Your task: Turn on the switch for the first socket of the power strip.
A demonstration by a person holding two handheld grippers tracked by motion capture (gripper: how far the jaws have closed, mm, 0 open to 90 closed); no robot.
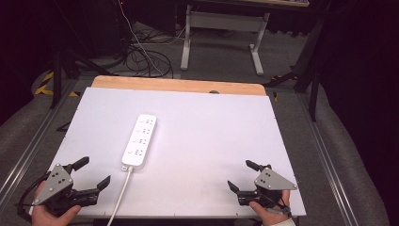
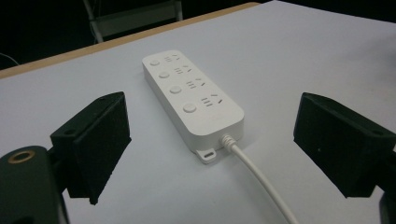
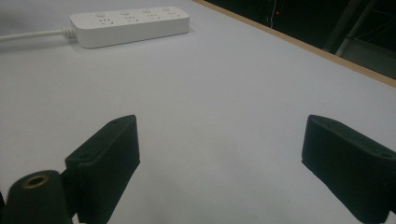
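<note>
White power strip point(image 1: 139, 140) between 2 spread-jawed grippers.

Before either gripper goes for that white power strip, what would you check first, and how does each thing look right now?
1. Left gripper jaws open: ok.
2. Right gripper jaws open: ok.
3. Both grippers holding nothing: ok.
4. Power strip lying flat on the table, sockets up: ok.
5. Cord free of both grippers: ok.
6. Cord's far end plugged in anywhere: cannot tell; it runs off the near edge.
</note>
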